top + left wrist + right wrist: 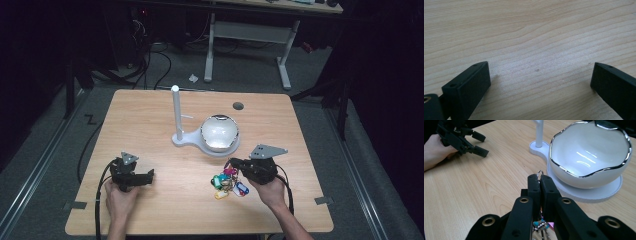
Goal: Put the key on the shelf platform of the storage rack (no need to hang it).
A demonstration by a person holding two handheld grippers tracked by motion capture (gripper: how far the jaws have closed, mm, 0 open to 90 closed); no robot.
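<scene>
A bunch of keys with coloured tags (227, 183) hangs from a metal ring (540, 173). My right gripper (234, 164) is shut on that ring, and its jaws are pressed together in the right gripper view (540, 180), with the tags (541, 225) dangling below. Ahead of it stands a white bowl (219, 132) with a silver rim (589, 152), on a white base (192, 140) with an upright post (176, 112). My left gripper (150, 176) rests low on the table at the left, open with nothing between its fingers (469, 87).
The wooden table (150, 115) has a round cable hole (238, 106) behind the bowl. The left hand and its gripper (461, 140) lie at the far left of the right gripper view. Desk legs and cables stand on the floor beyond the table.
</scene>
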